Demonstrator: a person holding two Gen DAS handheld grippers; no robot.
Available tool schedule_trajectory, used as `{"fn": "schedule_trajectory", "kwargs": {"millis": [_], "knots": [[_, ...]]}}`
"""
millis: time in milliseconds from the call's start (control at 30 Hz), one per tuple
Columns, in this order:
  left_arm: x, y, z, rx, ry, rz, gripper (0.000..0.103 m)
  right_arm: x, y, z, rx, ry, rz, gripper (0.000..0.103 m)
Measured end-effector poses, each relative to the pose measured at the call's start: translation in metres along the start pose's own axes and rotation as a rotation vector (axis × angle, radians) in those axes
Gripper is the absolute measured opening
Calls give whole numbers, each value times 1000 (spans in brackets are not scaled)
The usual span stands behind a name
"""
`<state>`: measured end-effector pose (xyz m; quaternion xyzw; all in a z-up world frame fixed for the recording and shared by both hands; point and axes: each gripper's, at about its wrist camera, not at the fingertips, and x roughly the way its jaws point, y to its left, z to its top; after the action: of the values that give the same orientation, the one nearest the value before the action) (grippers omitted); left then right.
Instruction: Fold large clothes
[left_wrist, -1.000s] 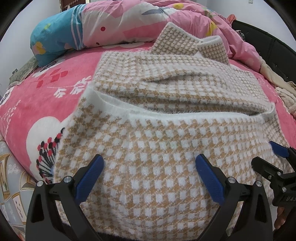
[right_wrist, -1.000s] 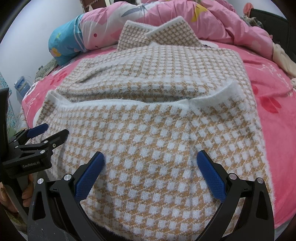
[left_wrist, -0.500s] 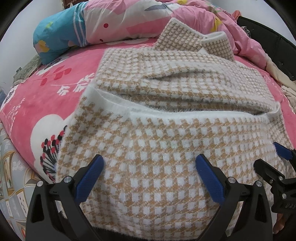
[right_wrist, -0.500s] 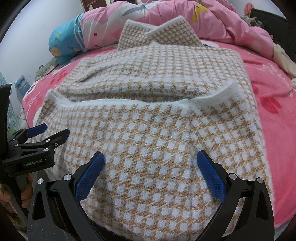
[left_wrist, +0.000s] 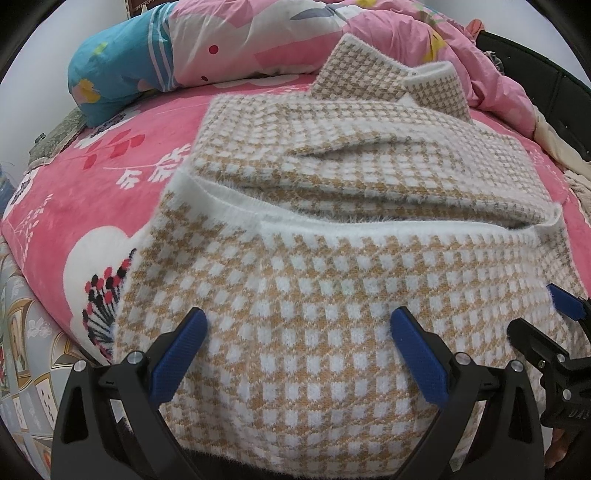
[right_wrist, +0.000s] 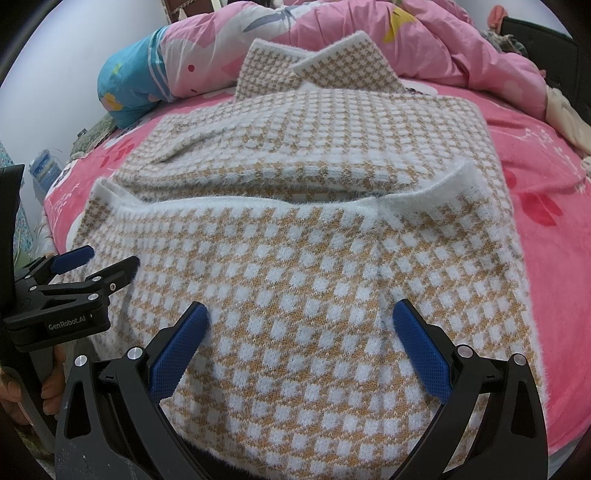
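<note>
A tan-and-white checked knit sweater (left_wrist: 314, 288) lies on a pink bed, its near part folded up over the far part, with a white ribbed hem across the middle. It fills the right wrist view (right_wrist: 295, 266) too. My left gripper (left_wrist: 299, 332) is open, jaws wide, just above the near left part of the sweater. My right gripper (right_wrist: 301, 330) is open the same way above the near right part. Each gripper shows at the edge of the other's view: the right one (left_wrist: 543, 321), the left one (right_wrist: 99, 262). Neither holds fabric.
A pink floral bedsheet (left_wrist: 92, 206) shows around the sweater. A rolled pink and blue quilt (left_wrist: 207, 48) lies along the far side. A black headboard or frame (left_wrist: 535, 62) and pale cloth (right_wrist: 565, 114) are at the far right. The bed's left edge drops to a patterned floor (left_wrist: 26, 369).
Both grippers have drawn back slightly toward the near edge; the view shifts a little. The sweater has not moved and the jaws stay open.
</note>
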<state>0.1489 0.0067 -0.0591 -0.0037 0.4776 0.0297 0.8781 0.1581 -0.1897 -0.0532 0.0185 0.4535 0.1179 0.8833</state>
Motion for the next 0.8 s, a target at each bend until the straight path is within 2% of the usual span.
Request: {"fn": "schedule_trajectory", "kwargs": {"millis": [400, 600, 800], "knots": [[-1, -1, 0, 5, -3, -4, 98, 0, -1, 0, -1, -1, 1, 96], [2, 7, 0, 3, -9, -58, 98, -1, -1, -2, -2, 3, 0, 96], [1, 8, -4, 26, -53, -75, 98, -1, -3, -4, -7, 1, 3, 96]]}}
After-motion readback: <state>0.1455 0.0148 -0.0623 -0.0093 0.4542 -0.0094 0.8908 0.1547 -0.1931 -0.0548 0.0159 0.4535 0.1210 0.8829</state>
